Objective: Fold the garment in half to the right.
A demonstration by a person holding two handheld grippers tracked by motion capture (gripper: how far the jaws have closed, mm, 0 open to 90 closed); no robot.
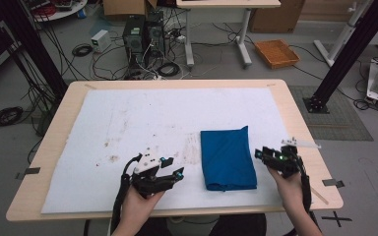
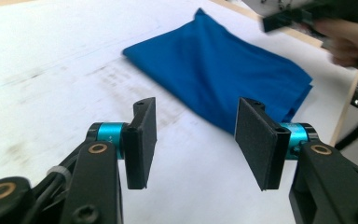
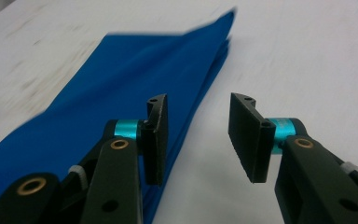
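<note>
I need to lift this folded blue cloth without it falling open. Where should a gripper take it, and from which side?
Grip the folded blue cloth at its near edge, where the layers look bunched into a thick fold, coming in low from the person's side. The far right corner sticks up loose and would probably unfold.

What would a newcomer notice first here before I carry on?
The folded blue cloth stands out, lying flat on the stained white mat toward the table's right side. The left claw sits just left of the cloth and the right claw just right of it, both with jaws apart and nothing between them. Beyond the table, tangled cables and an orange tray clutter the floor.
</note>
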